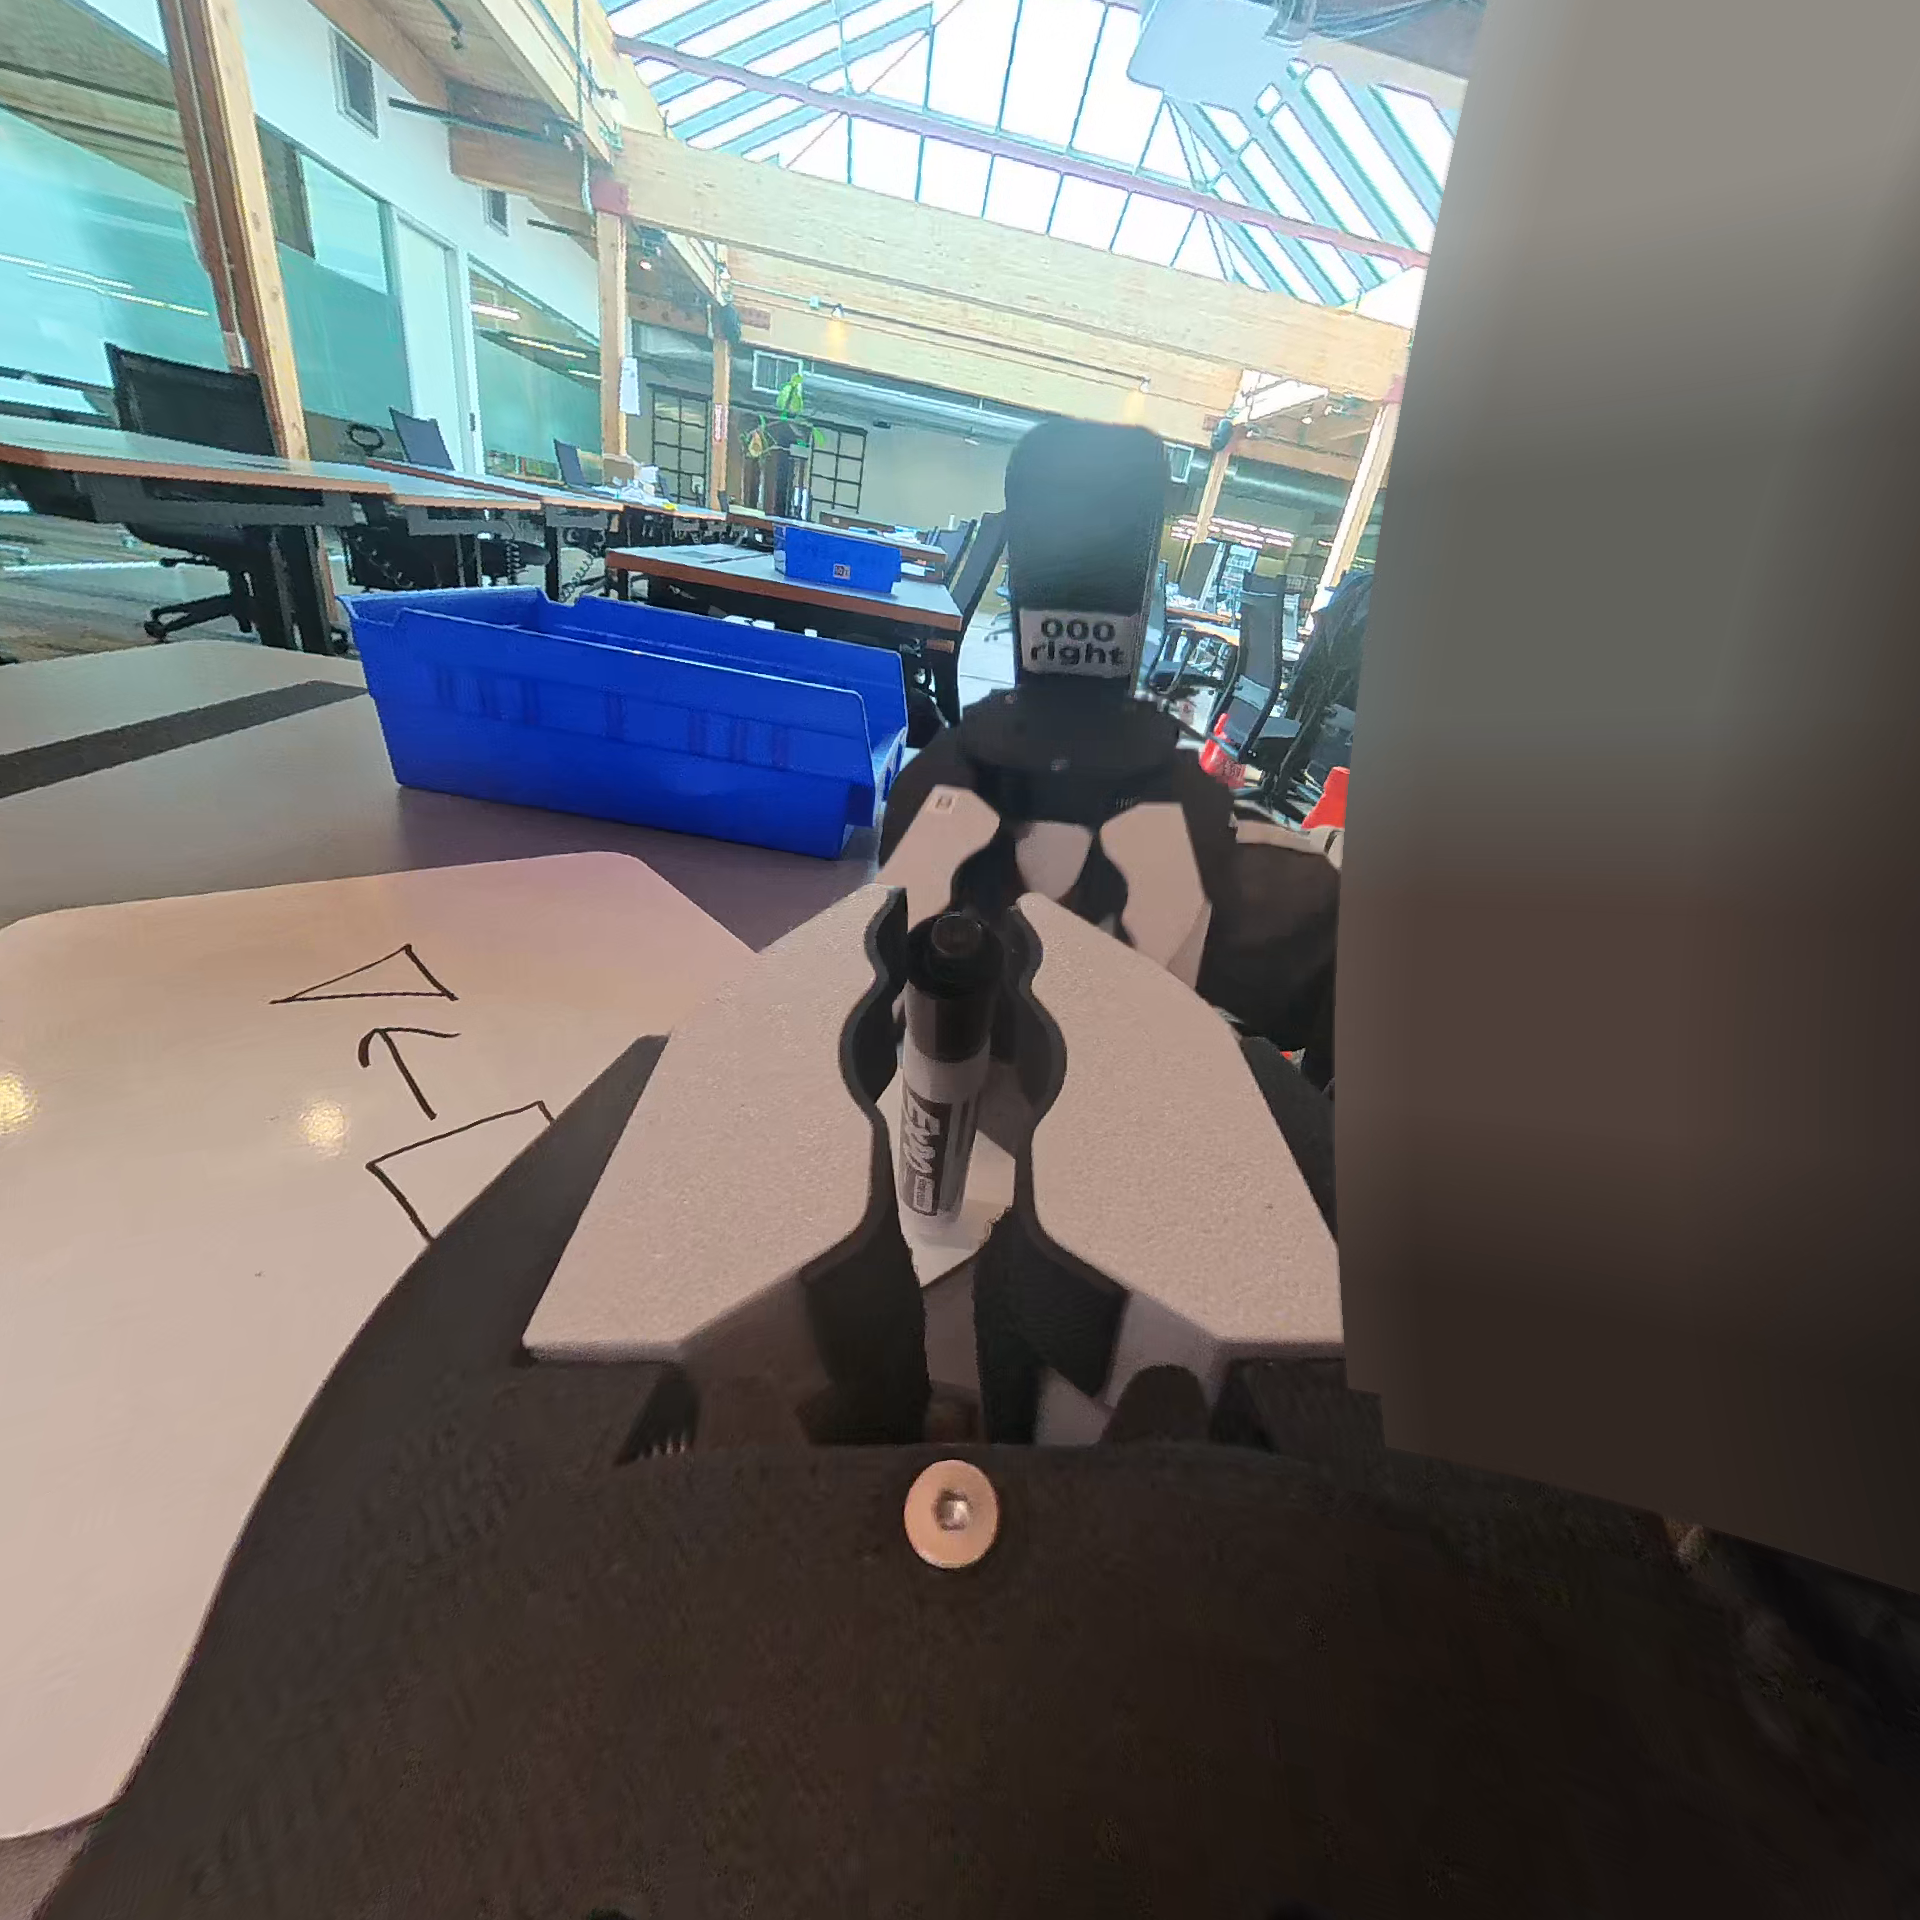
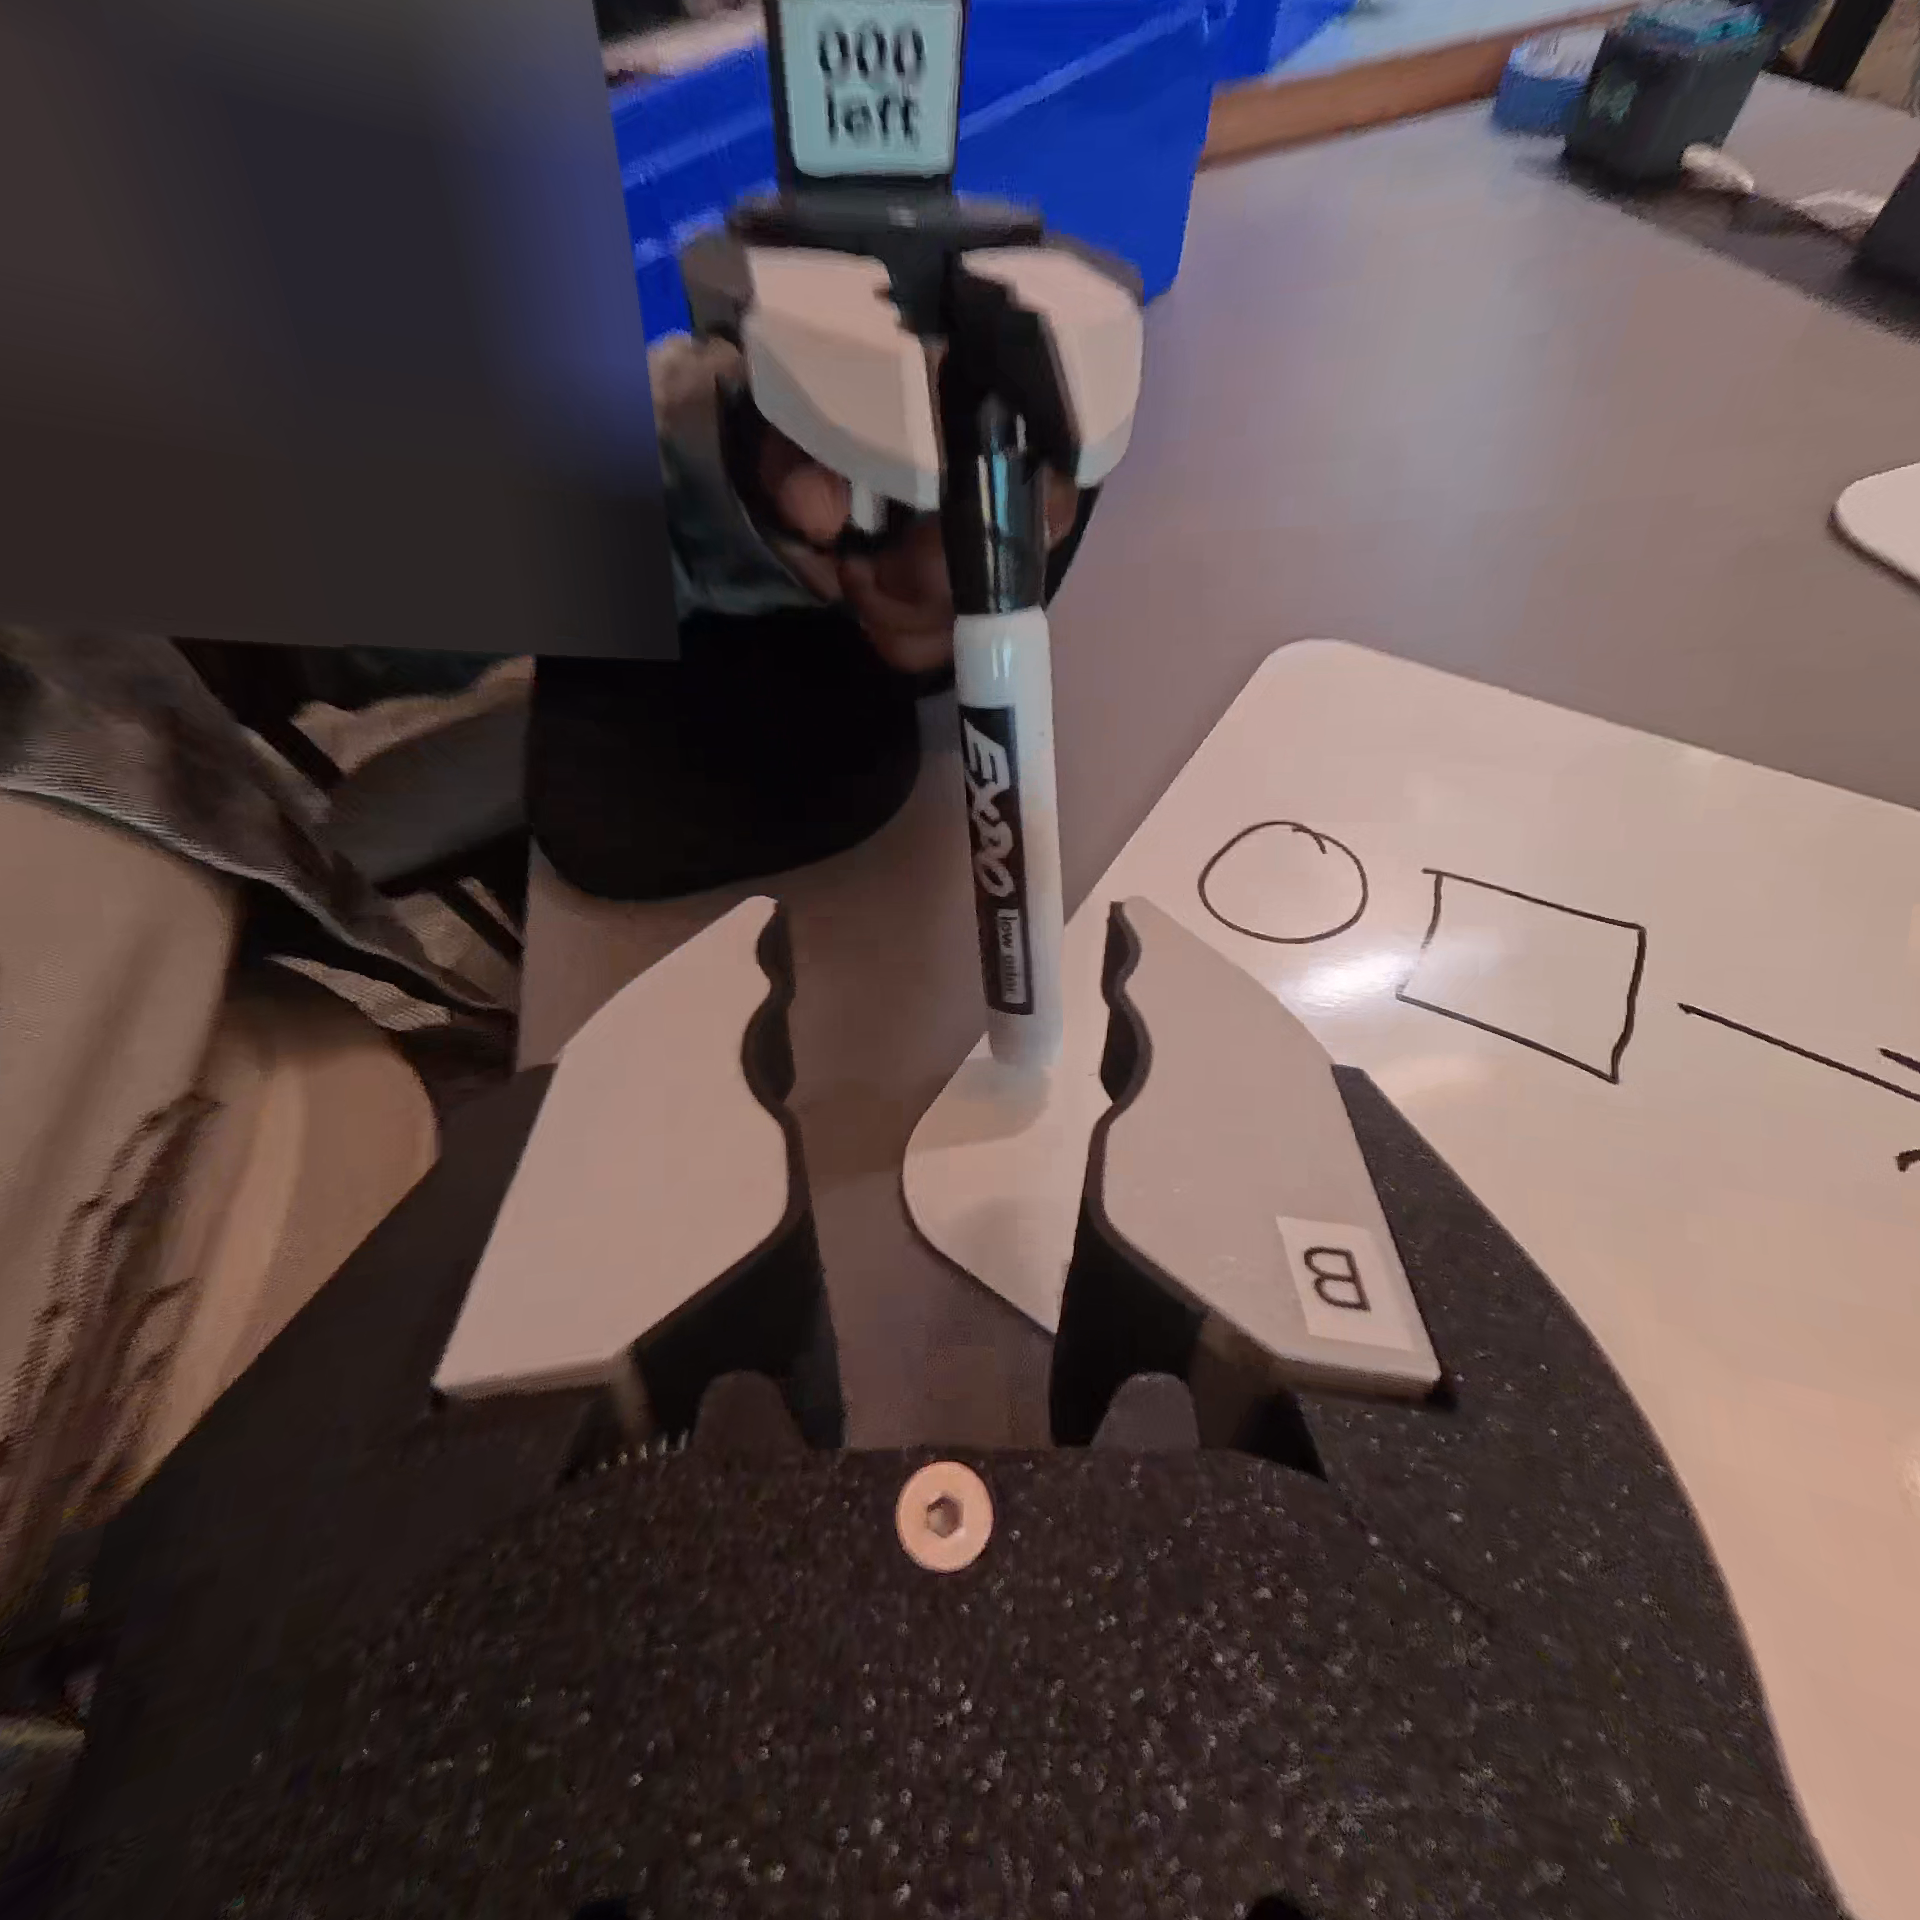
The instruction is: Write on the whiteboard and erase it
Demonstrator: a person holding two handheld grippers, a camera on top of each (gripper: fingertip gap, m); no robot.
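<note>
2 tongs (image 2: 940, 935) (image 1: 951, 914), 1 marker (image 2: 1003, 831), 1 whiteboard (image 2: 1455, 1195) bearing 4 shapes.

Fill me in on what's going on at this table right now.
A person is working two handheld grippers over a whiteboard lying flat on a grey table. The left gripper is shut on a black-capped marker, held upright with its lower end on the board's near corner. The right gripper is open and empty, its fingers either side of the marker's base. A circle, square, arrow and triangle are already drawn. A blue bin sits behind the board.
</note>
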